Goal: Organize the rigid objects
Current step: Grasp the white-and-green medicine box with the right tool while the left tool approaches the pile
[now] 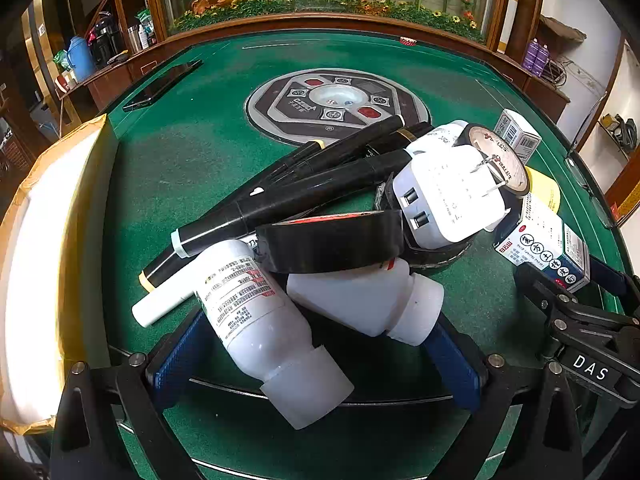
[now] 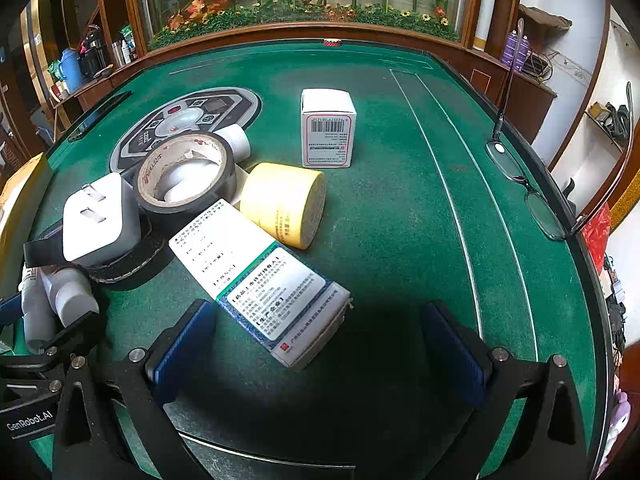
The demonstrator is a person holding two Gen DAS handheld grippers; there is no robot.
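A heap of items lies on the green felt table (image 1: 192,168). It holds black markers (image 1: 296,188), a black tape roll (image 1: 332,244), a white plug adapter (image 1: 448,196) and two white bottles (image 1: 248,312) (image 1: 360,300). My left gripper (image 1: 316,332) is open, and both bottles lie between its blue pads (image 1: 180,356). My right gripper (image 2: 320,340) is open around the near end of a white-and-blue medicine box (image 2: 272,288). Beyond it lie a yellow tape roll (image 2: 284,204), a brown-cored black tape roll (image 2: 184,172) and an upright white box (image 2: 328,128).
A white foam box (image 1: 44,248) edged with tan tape stands at the left. The table's round centre console (image 1: 336,100) is behind the heap, with a dark phone (image 1: 160,84) at the far left. Eyeglasses (image 2: 520,184) lie on the right rim. The felt to the right shows open space.
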